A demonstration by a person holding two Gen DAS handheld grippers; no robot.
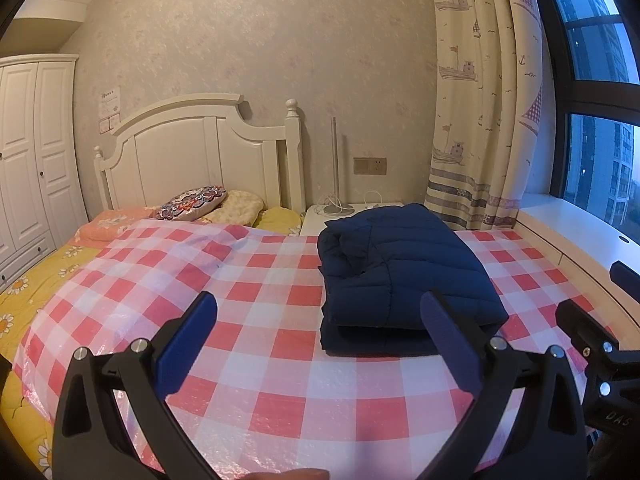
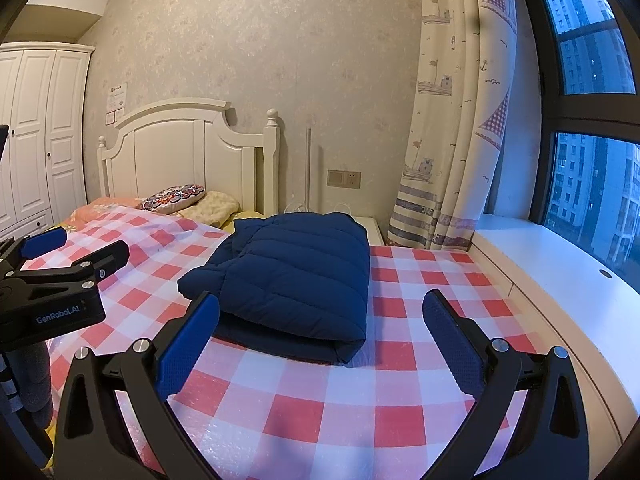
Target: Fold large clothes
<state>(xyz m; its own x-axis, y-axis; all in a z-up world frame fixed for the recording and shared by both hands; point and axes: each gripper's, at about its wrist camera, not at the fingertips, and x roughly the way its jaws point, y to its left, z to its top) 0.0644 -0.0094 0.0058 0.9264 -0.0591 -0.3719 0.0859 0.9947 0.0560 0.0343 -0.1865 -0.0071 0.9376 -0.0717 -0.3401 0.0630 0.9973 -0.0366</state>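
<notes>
A navy blue puffer jacket (image 1: 404, 272) lies folded into a compact rectangle on the red-and-white checked sheet (image 1: 248, 360) over the bed. It also shows in the right wrist view (image 2: 296, 280). My left gripper (image 1: 320, 312) is open and empty, held above the sheet just short of the jacket's near left edge. My right gripper (image 2: 320, 316) is open and empty, just short of the jacket's near edge. The left gripper's body shows at the left of the right wrist view (image 2: 60, 280); the right gripper's body shows at the right edge of the left wrist view (image 1: 600, 344).
Pillows (image 1: 192, 204) lie at the white headboard (image 1: 200, 152). A white nightstand (image 1: 344, 216) with a lamp pole stands beyond the jacket. A curtain (image 1: 480, 120), window sill (image 2: 560, 272) and window are on the right. A white wardrobe (image 1: 28, 152) stands at the left.
</notes>
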